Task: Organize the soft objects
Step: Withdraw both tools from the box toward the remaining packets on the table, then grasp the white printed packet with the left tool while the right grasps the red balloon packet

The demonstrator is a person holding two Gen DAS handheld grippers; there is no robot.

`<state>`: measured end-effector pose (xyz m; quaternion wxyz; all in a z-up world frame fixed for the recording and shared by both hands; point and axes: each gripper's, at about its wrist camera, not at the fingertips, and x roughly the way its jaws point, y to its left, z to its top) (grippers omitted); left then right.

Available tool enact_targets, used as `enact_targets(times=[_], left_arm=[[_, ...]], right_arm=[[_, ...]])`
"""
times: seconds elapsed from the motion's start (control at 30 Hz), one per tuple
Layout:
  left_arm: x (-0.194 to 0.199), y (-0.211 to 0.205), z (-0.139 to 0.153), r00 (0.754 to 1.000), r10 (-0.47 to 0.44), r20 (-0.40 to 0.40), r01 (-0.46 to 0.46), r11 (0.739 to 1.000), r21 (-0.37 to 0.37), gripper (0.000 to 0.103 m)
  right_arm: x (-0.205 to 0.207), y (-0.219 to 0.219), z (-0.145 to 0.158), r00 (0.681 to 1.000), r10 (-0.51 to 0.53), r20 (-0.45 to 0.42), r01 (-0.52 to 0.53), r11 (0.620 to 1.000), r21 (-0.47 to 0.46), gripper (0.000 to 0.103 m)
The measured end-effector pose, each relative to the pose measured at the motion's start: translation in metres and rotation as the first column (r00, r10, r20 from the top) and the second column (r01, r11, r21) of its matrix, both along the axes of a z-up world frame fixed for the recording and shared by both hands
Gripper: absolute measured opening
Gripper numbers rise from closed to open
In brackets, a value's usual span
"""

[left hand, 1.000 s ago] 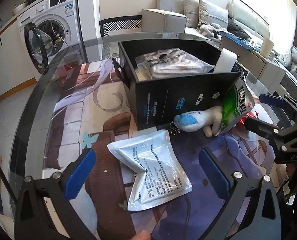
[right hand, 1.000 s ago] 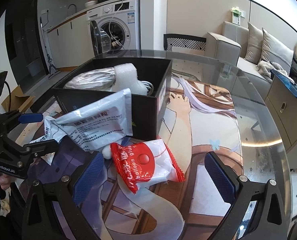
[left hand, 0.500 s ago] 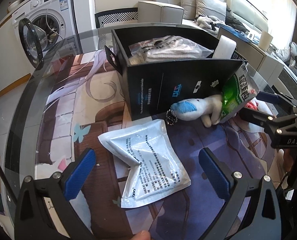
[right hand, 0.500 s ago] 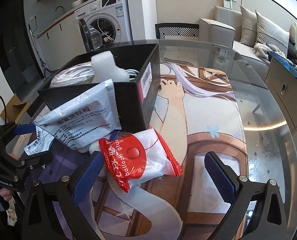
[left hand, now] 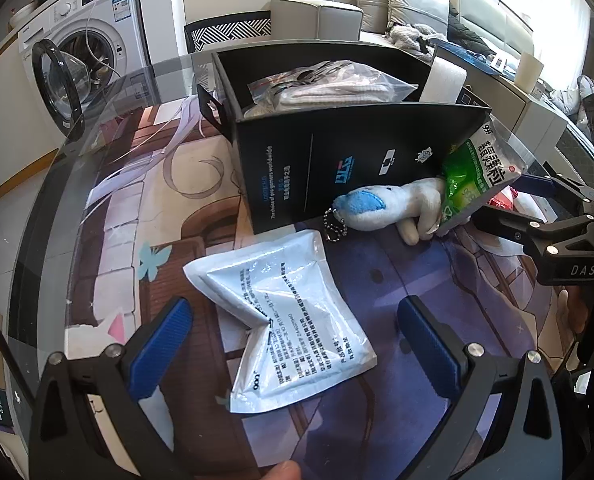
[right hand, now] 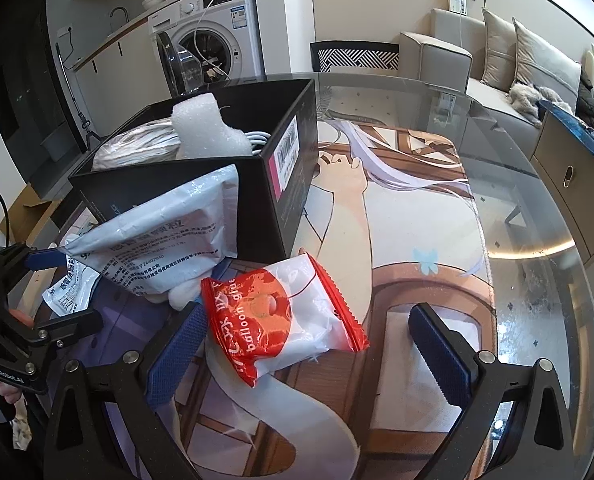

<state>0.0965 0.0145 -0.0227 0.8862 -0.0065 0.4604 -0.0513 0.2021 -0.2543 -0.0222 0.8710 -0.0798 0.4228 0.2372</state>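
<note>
Jaws of the left gripper (left hand: 295, 344) stand wide apart and hold nothing; its 2 blue pads flank the near end of a silver foil pouch (left hand: 281, 320) without touching it. The pouch lies flat on the tabletop (left hand: 57, 216), printed side up, with a deep crease across its middle.

Jaws of the right gripper (right hand: 309, 352) are likewise spread and empty. A red-and-white packet (right hand: 285, 312) marked "balloon glue" lies between the 2 pads, its left end overlapping the left pad in this view; whether they touch cannot be determined.

Just beyond the silver pouch, a white plush toy (left hand: 393, 208) with a blue patch and a ball chain lies against the front wall of a black box (left hand: 337, 164). A green-and-white sachet (left hand: 477, 176) leans on the box's right corner and covers part of the toy. In the right wrist view the same sachet shows its grey printed back, propped against the box wall, with the red-and-white packet just beside it.

Inside the black box sit a clear bag of folded fabric (left hand: 329, 88) and a white foam block (right hand: 205, 128). The box stands on an illustrated mat (right hand: 409, 240) under the glass tabletop. A washing machine (left hand: 85, 60) with its door open and a sofa (right hand: 497, 52) lie well beyond.
</note>
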Motion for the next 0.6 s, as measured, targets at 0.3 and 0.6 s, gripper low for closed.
enact_targets(times=[0.3, 0.6], left_arm=[[0.0, -0.001, 0.0, 1.0, -0.001, -0.002, 0.001, 1.0, 0.004, 0.103], [0.0, -0.002, -0.002, 1.0, -0.001, -0.002, 0.001, 1.0, 0.011, 0.103]], right_arm=[[0.0, 0.005, -0.003, 1.0, 0.026, -0.005, -0.026, 0.999, -0.02, 0.102], [-0.013, 0.014, -0.001, 0.996, 0.077, 0.035, -0.074, 0.995, -0.059, 0.073]])
